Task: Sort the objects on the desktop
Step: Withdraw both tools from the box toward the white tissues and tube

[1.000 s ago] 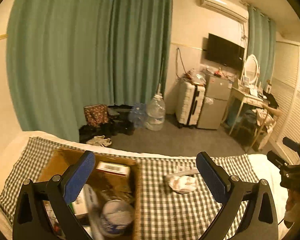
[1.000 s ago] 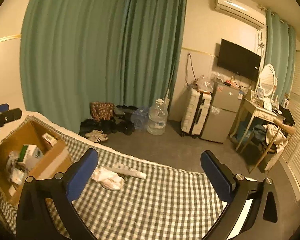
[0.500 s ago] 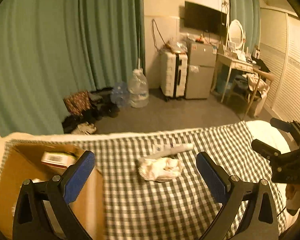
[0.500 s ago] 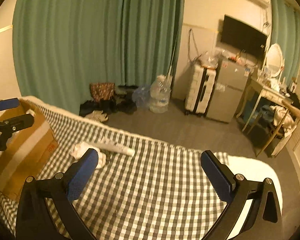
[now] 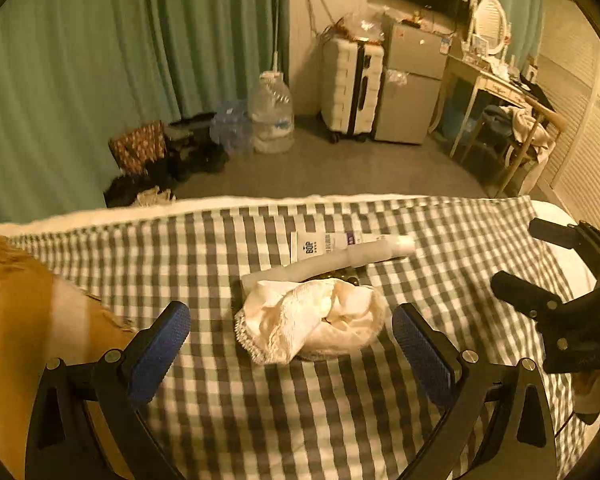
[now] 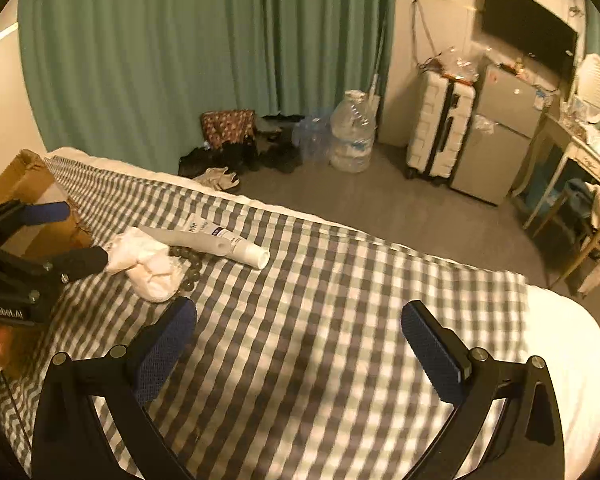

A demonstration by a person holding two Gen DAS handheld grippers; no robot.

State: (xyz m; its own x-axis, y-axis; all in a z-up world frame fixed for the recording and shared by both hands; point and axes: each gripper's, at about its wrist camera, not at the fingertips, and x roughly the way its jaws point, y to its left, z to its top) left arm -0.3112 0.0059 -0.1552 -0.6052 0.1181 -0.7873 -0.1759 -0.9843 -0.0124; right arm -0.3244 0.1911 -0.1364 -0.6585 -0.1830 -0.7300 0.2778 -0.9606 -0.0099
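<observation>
The left gripper (image 5: pixel 291 340) was spread wide, empty, near one crumpled white cloth (image 5: pixel 310 320). One white tube (image 5: pixel 336 256) and one dark bead string (image 6: pixel 188 264) lay just beyond. One cardboard box (image 6: pixel 24 184) stood left. The right gripper (image 6: pixel 298 340) was wide, empty.
</observation>
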